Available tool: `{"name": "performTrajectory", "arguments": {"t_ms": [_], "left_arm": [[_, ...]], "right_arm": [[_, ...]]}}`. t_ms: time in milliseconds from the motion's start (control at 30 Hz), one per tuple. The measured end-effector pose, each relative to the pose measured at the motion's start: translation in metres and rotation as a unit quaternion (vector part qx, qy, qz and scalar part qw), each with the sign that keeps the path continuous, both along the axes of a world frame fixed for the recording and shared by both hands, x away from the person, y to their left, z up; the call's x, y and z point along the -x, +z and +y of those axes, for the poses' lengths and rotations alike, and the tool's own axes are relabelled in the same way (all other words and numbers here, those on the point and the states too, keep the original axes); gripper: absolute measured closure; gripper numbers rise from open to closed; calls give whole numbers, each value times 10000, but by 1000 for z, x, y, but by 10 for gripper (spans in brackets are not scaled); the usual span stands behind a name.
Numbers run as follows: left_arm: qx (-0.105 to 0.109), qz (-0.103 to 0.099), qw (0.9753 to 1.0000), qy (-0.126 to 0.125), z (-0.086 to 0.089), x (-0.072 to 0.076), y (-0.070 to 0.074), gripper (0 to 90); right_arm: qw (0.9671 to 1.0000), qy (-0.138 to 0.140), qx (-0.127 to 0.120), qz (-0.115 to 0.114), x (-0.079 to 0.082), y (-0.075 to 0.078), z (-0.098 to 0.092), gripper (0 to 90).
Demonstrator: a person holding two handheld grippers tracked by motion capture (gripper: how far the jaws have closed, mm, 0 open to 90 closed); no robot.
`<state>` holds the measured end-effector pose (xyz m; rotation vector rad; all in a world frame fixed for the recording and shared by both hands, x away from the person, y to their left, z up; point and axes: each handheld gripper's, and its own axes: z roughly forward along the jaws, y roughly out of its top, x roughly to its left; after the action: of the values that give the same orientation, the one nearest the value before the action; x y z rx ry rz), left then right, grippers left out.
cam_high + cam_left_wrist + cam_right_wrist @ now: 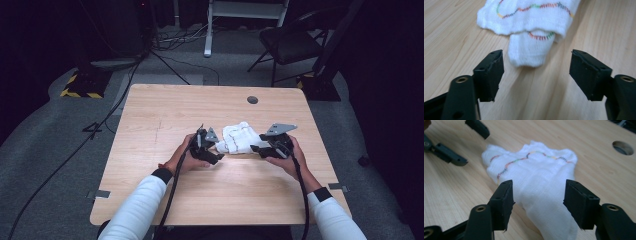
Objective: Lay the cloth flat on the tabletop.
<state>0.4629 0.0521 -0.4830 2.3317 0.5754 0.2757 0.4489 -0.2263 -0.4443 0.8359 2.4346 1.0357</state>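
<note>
A crumpled white cloth (240,138) with a wavy multicoloured stitch line lies near the middle of the wooden table (150,120). My left gripper (219,156) sits just left of it, open, its jaws aimed at a folded corner of the cloth (530,48) that lies a little ahead of them. My right gripper (255,148) is at the cloth's right side, open, with its jaws standing on either side of the cloth (541,182). The left gripper's fingers (477,127) appear beyond the cloth in the right gripper view.
A round cable hole (252,99) is set in the table's far side, also seen as a hole (623,147) in the right gripper view. Behind the table stand a black folding chair (290,42), a white frame (240,15) and floor cables (120,95).
</note>
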Motion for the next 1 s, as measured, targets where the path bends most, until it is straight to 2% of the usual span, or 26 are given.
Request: {"name": "performTrajectory", "arguments": {"t_ms": [33,100,167,233,300,333,500,600,733,833,933,1000], "left_arm": [[-113,14,9999,-85,-6,-4,-1,398],[-195,-19,9996,-180,-10,-7,-2,489],[-121,-15,9995,-287,-11,-9,-3,613],[-128,-45,9990,-424,-12,-8,-3,724],[-222,-105,9986,-468,-13,-8,-2,806],[-191,-128,9985,-494,-12,-7,-1,826],[-4,-225,9984,-521,-3,1,14,855],[70,-315,9979,-556,2,11,24,855],[4,-518,9960,-721,7,32,36,856],[-35,-552,9956,-761,11,45,36,856],[-25,-487,9959,-761,17,53,32,856],[-56,-456,9959,-773,20,57,28,856]], "right_arm": [[9998,-51,182,74,-3,-7,6,404],[9997,-72,179,132,-6,-11,7,426],[9993,-128,324,124,-7,-16,7,504],[9992,-166,355,106,-7,-20,5,582],[9991,-148,397,66,-6,-21,3,655],[9990,-135,435,49,-6,-22,3,680],[9989,-138,449,32,-3,-20,0,762],[9989,-176,435,31,-1,-17,-3,766],[9987,-174,475,25,3,-14,-1,718],[9985,-166,513,-75,8,-10,4,623],[9991,2,334,-259,18,-2,10,570],[9992,208,90,-320,25,5,17,539]]}}
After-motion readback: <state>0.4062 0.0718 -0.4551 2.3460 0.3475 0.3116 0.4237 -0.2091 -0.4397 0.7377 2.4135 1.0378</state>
